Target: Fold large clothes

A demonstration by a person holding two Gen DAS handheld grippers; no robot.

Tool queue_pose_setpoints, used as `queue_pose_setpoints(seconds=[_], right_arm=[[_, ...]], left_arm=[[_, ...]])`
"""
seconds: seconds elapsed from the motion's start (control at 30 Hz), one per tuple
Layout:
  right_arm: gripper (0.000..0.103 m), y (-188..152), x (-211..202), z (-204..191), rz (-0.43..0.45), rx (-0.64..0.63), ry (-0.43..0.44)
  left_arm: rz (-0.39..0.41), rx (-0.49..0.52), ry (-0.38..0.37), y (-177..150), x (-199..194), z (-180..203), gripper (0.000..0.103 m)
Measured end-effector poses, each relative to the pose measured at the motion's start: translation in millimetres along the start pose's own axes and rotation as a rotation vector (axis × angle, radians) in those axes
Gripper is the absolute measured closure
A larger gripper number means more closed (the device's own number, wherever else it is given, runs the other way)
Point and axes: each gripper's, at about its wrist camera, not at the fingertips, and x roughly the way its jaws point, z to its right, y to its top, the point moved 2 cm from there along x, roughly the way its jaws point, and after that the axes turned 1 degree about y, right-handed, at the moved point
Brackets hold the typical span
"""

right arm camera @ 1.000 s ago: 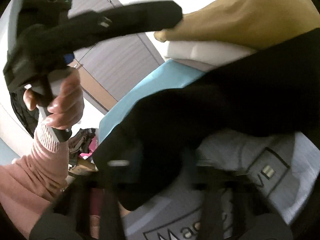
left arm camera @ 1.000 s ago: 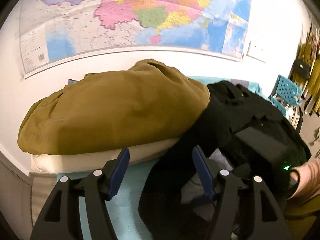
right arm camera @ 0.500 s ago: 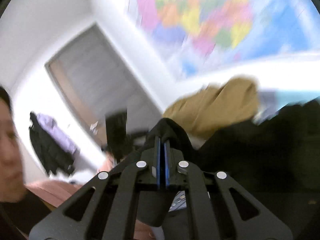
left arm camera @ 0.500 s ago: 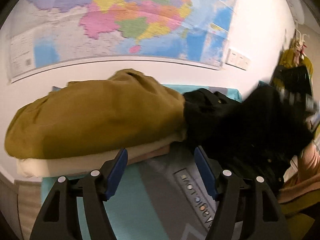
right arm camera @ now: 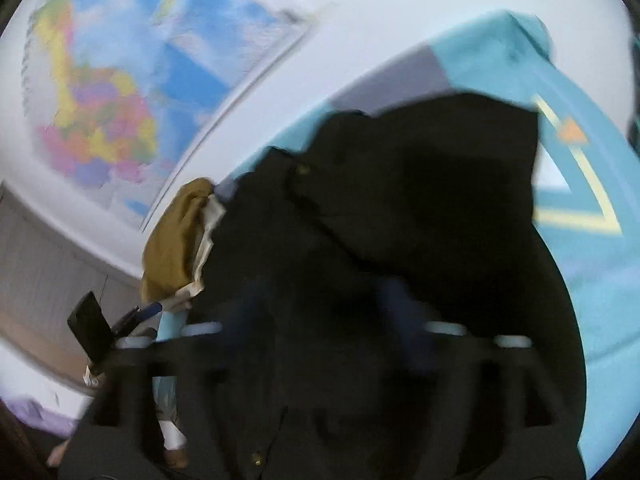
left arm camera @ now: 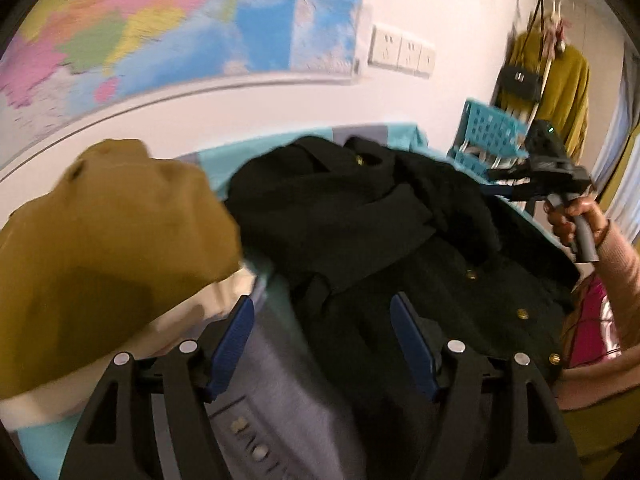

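Your left gripper (left arm camera: 322, 344) points downward, jaws apart and empty. Your right hand (left arm camera: 574, 220) grips the right gripper (right arm camera: 328, 320), whose jaws are opening.

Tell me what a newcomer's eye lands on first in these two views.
A black coat with gold buttons sprawls across the middle of the teal mat. Left of it sits a mustard garment folded atop a cream one. A bright wall map fills the wall behind.
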Motion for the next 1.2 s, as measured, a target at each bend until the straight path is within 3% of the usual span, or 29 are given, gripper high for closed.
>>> queue_pose_setpoints(seconds=[0.07,0.17,0.23,0.33,0.47,0.5,0.53,0.6,0.63,0.7,0.73,0.83,0.97,1.0,1.07,1.1,1.17,1.2], right_arm=[[0.028,-6.3,-15.2,0.5,0.035,-0.041,0.020],[0.017,-19.0,-36.6,-19.6,0.071,-0.181,0.026],[0.011,-37.2,-42.7,-36.2,0.053,-0.310,-0.027],[0.010,-57.0,-17.4,-52.9,-0.009,-0.441,-0.133],[0.012,-74.6,5.7,-40.4,-0.081,-0.531,-0.204],[0.028,-76.1,12.2,-37.3,-0.102,-0.536,-0.214],[0.058,-74.8,14.0,-34.2,-0.119,-0.534,-0.206],[0.084,-67.9,6.8,-31.0,-0.126,-0.505,-0.149],[0.092,-58.6,-4.2,-30.6,-0.102,-0.468,-0.082],[0.095,-33.3,-37.3,-25.6,-0.023,-0.350,0.094],[0.096,-22.5,-51.2,-21.5,0.016,-0.317,0.130],[0.096,12.7,-76.4,11.6,0.114,-0.157,0.175],[0.082,32.3,-65.2,68.6,0.078,-0.012,0.005],[0.072,29.3,-65.9,71.6,0.080,-0.020,-0.017],[0.061,18.3,-71.4,62.7,0.086,-0.093,0.018],[0.050,12.0,-72.8,56.4,0.092,-0.130,0.024],[0.046,-9.0,-80.4,29.1,0.104,-0.282,0.007],[0.039,-21.0,-80.6,13.5,0.094,-0.358,0.003]], left_arm=[[-0.023,0.022,0.042,6.6,16.4,8.4,0.035],[-0.040,0.036,0.074,16.0,35.9,17.0,0.035],[-0.046,0.051,0.092,21.1,47.5,22.5,0.035],[-0.077,0.092,0.175,24.7,68.2,26.3,0.035],[-0.146,0.039,0.232,20.2,92.1,15.4,0.048],[-0.158,0.019,0.239,19.1,96.0,11.9,0.051],[-0.168,-0.004,0.235,17.2,97.3,7.7,0.052],[-0.173,-0.056,0.224,15.0,97.5,-0.7,0.056],[-0.170,-0.069,0.222,14.3,96.3,-3.0,0.057],[-0.163,-0.093,0.226,12.4,91.9,-6.5,0.059],[-0.161,-0.106,0.232,11.3,89.8,-9.1,0.059],[-0.165,-0.138,0.233,6.0,86.7,-15.3,0.058],[-0.193,-0.180,0.228,-3.4,85.4,-22.5,0.056],[-0.190,-0.177,0.233,-5.8,83.0,-20.5,0.055],[-0.171,-0.162,0.241,-5.5,72.8,-15.4,0.055],[-0.157,-0.154,0.239,-4.9,67.1,-12.7,0.055],[-0.124,-0.134,0.235,-1.8,55.4,-5.2,0.054],[-0.094,-0.123,0.223,0.7,45.9,0.4,0.052]])
